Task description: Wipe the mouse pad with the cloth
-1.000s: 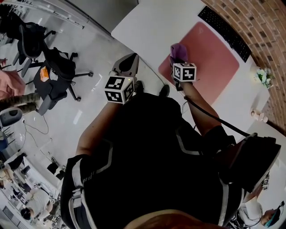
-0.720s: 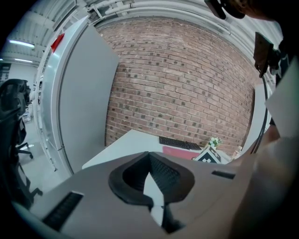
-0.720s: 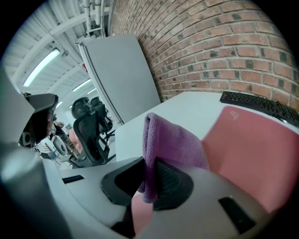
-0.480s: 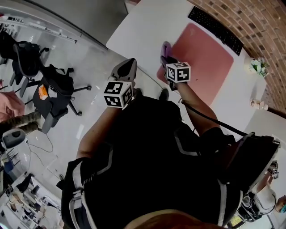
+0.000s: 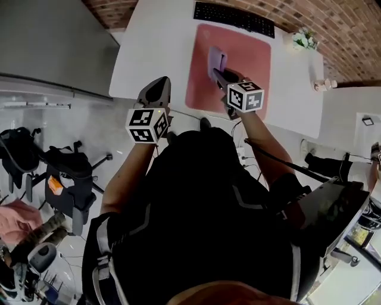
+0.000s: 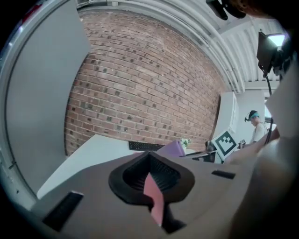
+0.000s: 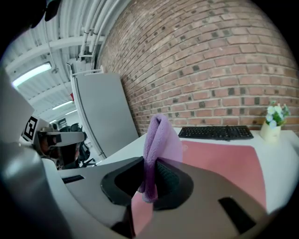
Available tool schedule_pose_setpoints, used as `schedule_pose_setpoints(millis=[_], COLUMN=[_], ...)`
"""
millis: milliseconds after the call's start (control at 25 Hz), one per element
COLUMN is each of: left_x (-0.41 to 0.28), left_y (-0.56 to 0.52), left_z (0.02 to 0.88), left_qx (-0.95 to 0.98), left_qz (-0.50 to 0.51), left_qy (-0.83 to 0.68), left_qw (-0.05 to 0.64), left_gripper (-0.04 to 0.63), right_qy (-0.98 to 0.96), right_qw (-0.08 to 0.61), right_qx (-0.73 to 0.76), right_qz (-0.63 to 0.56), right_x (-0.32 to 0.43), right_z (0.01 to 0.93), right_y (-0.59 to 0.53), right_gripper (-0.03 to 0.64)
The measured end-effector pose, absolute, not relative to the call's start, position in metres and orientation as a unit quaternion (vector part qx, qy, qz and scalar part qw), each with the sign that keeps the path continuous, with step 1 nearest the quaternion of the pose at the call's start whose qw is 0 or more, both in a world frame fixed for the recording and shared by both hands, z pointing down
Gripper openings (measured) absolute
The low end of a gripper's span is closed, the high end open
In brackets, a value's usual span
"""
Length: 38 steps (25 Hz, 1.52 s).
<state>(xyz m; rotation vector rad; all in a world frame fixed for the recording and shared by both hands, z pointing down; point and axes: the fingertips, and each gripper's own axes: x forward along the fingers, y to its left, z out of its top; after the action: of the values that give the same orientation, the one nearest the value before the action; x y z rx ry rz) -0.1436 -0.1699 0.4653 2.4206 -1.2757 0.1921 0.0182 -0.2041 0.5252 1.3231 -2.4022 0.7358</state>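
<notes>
A pink mouse pad (image 5: 238, 56) lies on the white desk (image 5: 149, 53), in front of a black keyboard (image 5: 234, 18). My right gripper (image 5: 219, 74) is shut on a purple cloth (image 5: 215, 61) and holds it over the left half of the pad. In the right gripper view the cloth (image 7: 156, 140) stands up folded from the shut jaws of the right gripper (image 7: 149, 182), with the mouse pad (image 7: 219, 158) beyond. My left gripper (image 5: 156, 92) hangs at the desk's near edge, left of the pad. In its own view the left gripper (image 6: 152, 175) is shut and holds nothing.
A small flower pot (image 5: 306, 39) and a small ornament (image 5: 324, 84) stand on the desk to the right of the pad. The brick wall (image 7: 224, 70) runs behind the keyboard (image 7: 217, 132). Office chairs (image 5: 65, 173) stand on the floor to the left.
The right gripper has carried the cloth from the pad's near left edge further onto the pad. The head has turned towards the desk. The left gripper stays shut by the desk edge.
</notes>
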Motion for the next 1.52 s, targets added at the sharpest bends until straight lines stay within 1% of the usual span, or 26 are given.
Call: schedule_pose_setpoints(millis=[200,400,560,800,960,1120,1320,1520], left_x=[-0.096,-0.058,-0.031,-0.005,0.006,0.01,0.009,0.007], left_y=[-0.191,-0.196,-0.199,-0.21,-0.217,-0.225,-0.23,-0.233], left_z=[0.455,0.453,0.453,0.454,0.459,0.468,0.478,0.473], left_qx=[0.901,0.913,0.925,0.926,0.919,0.911,0.9,0.894], left_qz=[0.068,0.086,0.116,0.115,0.117,0.133,0.144,0.158], left_qy=[-0.39,-0.361,-0.326,-0.326,-0.337,-0.351,-0.369,-0.387], left_qw=[0.176,0.172,0.154,0.152,0.165,0.172,0.183,0.162], left_gripper=[0.005,0.005,0.005,0.005,0.005,0.005,0.005,0.005], right_qy=[-0.781,-0.737,-0.698,-0.643,-0.628,-0.627,-0.642,-0.663], right_qw=[0.124,0.119,0.135,0.174,0.202,0.248,0.269,0.272], right_qx=[0.561,0.618,0.655,0.693,0.697,0.683,0.654,0.622], right_qz=[0.245,0.249,0.255,0.276,0.28,0.28,0.296,0.317], right_x=[0.108,0.184,0.242,0.309,0.336,0.343,0.331,0.304], right_z=[0.504,0.507,0.525,0.563,0.585,0.614,0.642,0.66], right_y=[-0.19,-0.184,-0.18,-0.175,-0.177,-0.185,-0.193,-0.202], right_gripper=[0.054,0.054,0.054,0.054,0.054,0.054,0.054,0.054])
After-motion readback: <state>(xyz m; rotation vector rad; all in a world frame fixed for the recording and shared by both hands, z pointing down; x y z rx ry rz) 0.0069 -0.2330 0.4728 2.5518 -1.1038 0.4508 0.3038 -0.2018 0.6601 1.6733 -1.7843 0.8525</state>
